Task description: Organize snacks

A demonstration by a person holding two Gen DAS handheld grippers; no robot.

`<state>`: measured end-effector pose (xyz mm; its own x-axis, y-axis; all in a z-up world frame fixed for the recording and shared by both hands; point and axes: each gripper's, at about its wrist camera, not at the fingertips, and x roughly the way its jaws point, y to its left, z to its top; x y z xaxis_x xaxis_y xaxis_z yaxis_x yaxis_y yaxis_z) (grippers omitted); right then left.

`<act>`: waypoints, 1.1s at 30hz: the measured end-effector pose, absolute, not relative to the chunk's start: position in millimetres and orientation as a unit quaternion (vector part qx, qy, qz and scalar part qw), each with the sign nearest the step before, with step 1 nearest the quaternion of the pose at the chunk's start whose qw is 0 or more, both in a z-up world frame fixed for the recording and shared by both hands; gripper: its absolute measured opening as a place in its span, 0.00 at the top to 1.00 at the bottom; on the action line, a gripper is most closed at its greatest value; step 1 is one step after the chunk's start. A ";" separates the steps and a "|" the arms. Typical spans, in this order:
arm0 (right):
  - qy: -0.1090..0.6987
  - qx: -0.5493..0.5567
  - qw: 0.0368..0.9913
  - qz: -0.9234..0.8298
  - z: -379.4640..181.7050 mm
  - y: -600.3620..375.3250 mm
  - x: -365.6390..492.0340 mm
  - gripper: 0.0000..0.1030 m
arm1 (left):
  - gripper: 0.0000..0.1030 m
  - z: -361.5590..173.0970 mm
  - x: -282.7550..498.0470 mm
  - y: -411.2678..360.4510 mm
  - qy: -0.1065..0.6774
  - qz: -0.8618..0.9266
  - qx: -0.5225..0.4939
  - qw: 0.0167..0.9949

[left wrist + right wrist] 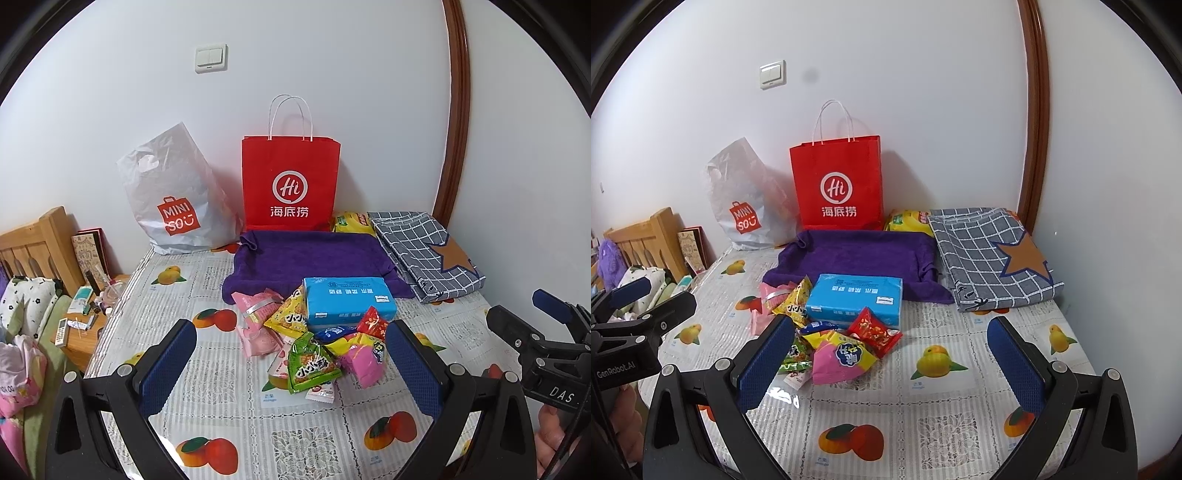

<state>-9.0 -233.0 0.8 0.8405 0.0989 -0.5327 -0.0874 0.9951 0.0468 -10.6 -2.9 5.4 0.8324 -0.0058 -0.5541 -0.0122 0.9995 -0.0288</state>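
Note:
A pile of snack packets lies mid-table: a green packet, a pink-and-yellow packet, a red packet, a yellow packet and pink packets. A blue tissue pack sits behind them. My left gripper is open above the table, its fingers either side of the pile. My right gripper is open and empty, with the pink-and-yellow packet and red packet near its left finger.
A red paper bag and a white Miniso plastic bag stand against the wall. A purple towel, a checked folded cloth and a yellow bag lie behind the pile. A bedside stand is left of the table.

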 end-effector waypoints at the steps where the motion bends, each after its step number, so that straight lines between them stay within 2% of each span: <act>1: 0.278 0.010 0.959 0.048 0.5 -232.7 -9.0 0.00 | 0.00 5.2 -10.5 -2.8 0.290 0.002 -0.016 0.957; 33: 0.280 0.010 0.959 0.048 -1.9 -234.7 -9.0 0.00 | 0.00 6.6 -10.0 -4.0 0.287 0.001 -0.016 0.958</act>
<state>-9.0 -234.7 -1.9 0.8391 0.0975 -0.5352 -0.0868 0.9952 0.0452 -10.0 -4.0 6.6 0.8352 -0.0069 -0.5500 -0.0119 0.9995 -0.0306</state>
